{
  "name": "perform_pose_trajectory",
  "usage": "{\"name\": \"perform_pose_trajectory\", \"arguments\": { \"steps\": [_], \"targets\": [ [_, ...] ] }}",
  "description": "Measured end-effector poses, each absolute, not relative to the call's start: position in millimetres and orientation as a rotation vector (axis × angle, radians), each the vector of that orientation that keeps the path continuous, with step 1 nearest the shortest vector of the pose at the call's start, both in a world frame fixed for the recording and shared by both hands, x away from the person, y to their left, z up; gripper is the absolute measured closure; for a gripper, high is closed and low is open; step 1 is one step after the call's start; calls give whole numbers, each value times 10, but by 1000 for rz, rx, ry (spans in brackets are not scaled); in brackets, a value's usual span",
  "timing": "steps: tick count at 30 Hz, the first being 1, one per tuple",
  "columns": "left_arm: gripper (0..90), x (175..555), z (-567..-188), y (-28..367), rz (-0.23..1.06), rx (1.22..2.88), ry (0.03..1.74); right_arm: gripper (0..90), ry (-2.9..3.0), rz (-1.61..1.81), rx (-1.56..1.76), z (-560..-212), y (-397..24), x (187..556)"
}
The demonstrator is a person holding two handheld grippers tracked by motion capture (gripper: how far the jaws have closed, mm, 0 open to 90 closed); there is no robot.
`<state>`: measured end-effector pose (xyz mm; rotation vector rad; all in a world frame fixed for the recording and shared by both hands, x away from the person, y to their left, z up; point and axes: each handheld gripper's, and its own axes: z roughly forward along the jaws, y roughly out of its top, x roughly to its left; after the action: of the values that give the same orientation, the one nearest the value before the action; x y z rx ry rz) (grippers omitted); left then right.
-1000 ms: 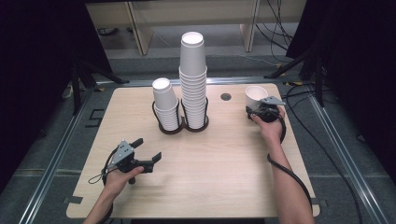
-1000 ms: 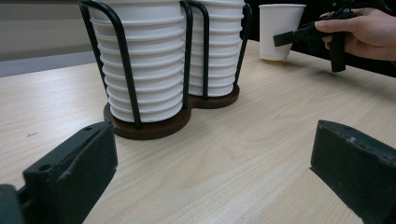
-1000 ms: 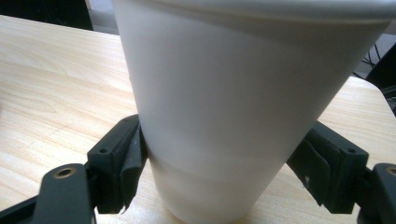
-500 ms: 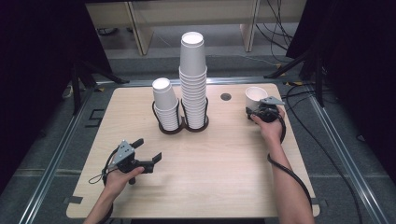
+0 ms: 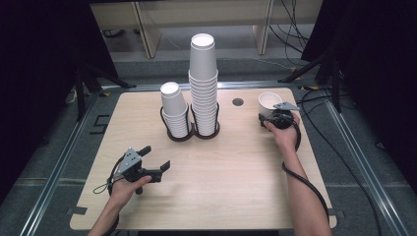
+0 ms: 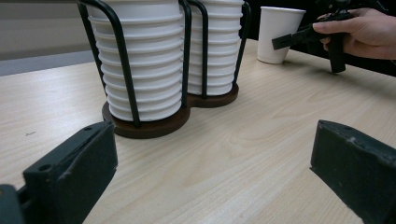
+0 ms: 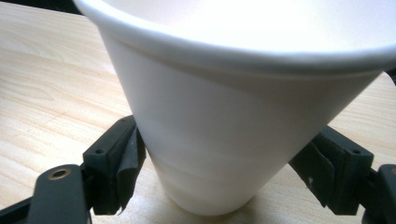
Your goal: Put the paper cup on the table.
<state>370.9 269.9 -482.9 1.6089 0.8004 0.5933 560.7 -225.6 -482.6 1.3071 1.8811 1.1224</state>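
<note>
In the high view, a single white paper cup (image 5: 269,103) stands upright near the far right corner of the light wooden bench (image 5: 221,196). The right gripper (image 5: 268,117) is at this cup, with its jaws on both sides of the lower part. The left gripper (image 5: 153,158) rests near the front left of the bench, its jaws spread apart and holding nothing. Two stacks of white paper cups (image 5: 202,83) stand in a black wire holder (image 5: 192,129) in the middle.

In the left gripper view, the jaws are wide apart over bare wood, and the stacks (image 6: 144,65) are ahead.

In the right gripper view, the cup (image 7: 233,116) stands on the bench between the two jaws; the left pad touches its wall, while the right one is just beside it.
</note>
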Motion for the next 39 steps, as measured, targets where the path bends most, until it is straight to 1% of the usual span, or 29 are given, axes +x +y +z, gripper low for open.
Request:
{"name": "perform_pose_trajectory", "arguments": {
  "steps": [3, 7, 8, 9, 10, 13, 16, 19, 20, 22, 23, 25, 28, 30, 32, 34, 39],
  "targets": [
    [1, 3679, -4821, 2704, 585, 1625, 838, 205, 1898, 1130, 1308, -4824, -2255, 5606],
    [1, 3677, -4822, 2704, 585, 1626, 836, 171, 1884, 1131, 1319, -4817, -2250, 5604],
    [1, 3707, -4832, 2700, 593, 1611, 797, 166, 1873, 1138, 1318, -4819, -2246, 5606],
    [1, 3705, -4832, 2700, 592, 1611, 799, 161, 1872, 1141, 1324, -4814, -2245, 5603],
    [1, 3674, -4822, 2704, 584, 1627, 835, 155, 1866, 1130, 1325, -4813, -2242, 5604],
    [1, 3676, -4820, 2704, 585, 1627, 834, 155, 1850, 1156, 1378, -4805, -2214, 5561],
    [1, 3674, -4819, 2705, 588, 1628, 836, 155, 1862, 1162, 1344, -4815, -2243, 5557],
    [1, 3674, -4819, 2706, 588, 1630, 832, 154, 1856, 1152, 1404, -4818, -2222, 5496],
    [1, 3674, -4820, 2707, 587, 1631, 832, 154, 1864, 1135, 1353, -4826, -2258, 5509],
    [0, 3675, -4823, 2706, 585, 1630, 832, 154, 1851, 1163, 1370, -4831, -2258, 5475],
    [0, 3706, -4833, 2703, 590, 1615, 793, 154, 1840, 1132, 1381, -4839, -2253, 5457],
    [0, 3674, -4823, 2707, 585, 1630, 829, 153, 1858, 1148, 1370, -4839, -2269, 5427],
    [0, 3675, -4825, 2708, 585, 1629, 834, 153, 1863, 1155, 1360, -4842, -2288, 5389],
    [0, 3693, -4828, 2705, 592, 1622, 807, 153, 1842, 1147, 1391, -4836, -2278, 5349],
    [0, 3674, -4821, 2705, 589, 1632, 829, 152, 1865, 1156, 1361, -4812, -2314, 5325],
    [0, 3704, -4833, 2703, 593, 1617, 791, 153, 1852, 1166, 1402, -4785, -2312, 5272],
    [0, 3700, -4834, 2701, 594, 1619, 792, 153, 1849, 1172, 1389, -4765, -2340, 5198]
  ]
}}
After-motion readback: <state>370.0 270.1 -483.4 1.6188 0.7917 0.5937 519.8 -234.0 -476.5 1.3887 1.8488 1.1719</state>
